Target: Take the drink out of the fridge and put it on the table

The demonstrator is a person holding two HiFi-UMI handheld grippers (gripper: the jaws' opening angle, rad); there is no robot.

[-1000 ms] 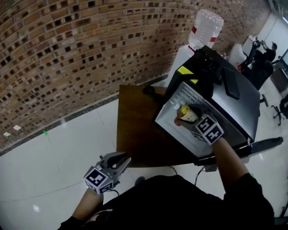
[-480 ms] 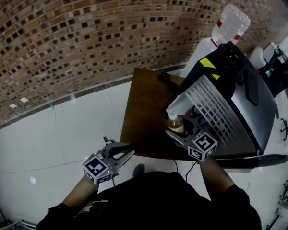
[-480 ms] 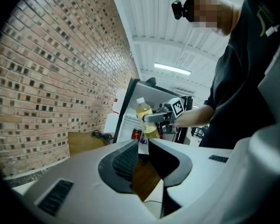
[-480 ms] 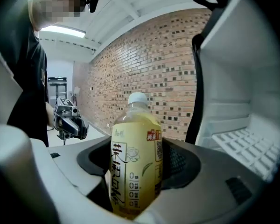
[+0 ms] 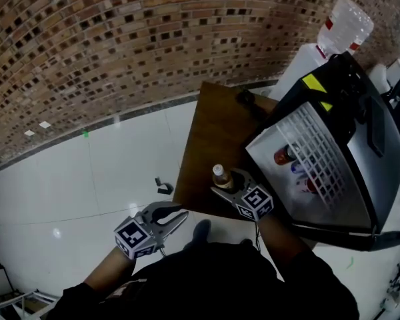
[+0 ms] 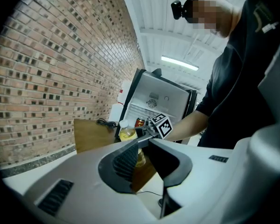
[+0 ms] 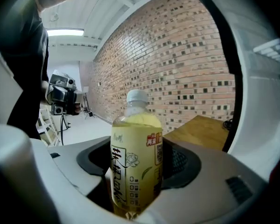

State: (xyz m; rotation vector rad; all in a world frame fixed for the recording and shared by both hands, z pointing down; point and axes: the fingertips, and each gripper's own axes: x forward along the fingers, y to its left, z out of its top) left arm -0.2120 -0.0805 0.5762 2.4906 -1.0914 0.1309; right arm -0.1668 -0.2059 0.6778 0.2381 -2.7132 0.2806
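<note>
The drink is a clear bottle of yellow tea (image 5: pixel 219 175) with a white cap, and it stands upright. My right gripper (image 5: pixel 225 187) is shut on its body, one pad on each side of the label (image 7: pixel 137 157). The bottle is over the near edge of the brown wooden table (image 5: pixel 213 132); I cannot tell whether it touches the wood. The small black fridge (image 5: pixel 320 159) stands open to its right. My left gripper (image 5: pixel 175 216) hangs low over the floor, left of the table, jaws slightly apart with nothing between them. Past them I see the bottle (image 6: pixel 127 133).
A red can (image 5: pixel 283 155) and other drinks remain inside the fridge behind a white wire rack. A black cable (image 5: pixel 250 102) lies at the table's far end. A water dispenser (image 5: pixel 343 19) stands behind the fridge. A small dark object (image 5: pixel 163 187) lies on the white floor.
The right gripper has carried the bottle out of the fridge and leftward, to over the table's near edge. The left gripper has stayed in place.
</note>
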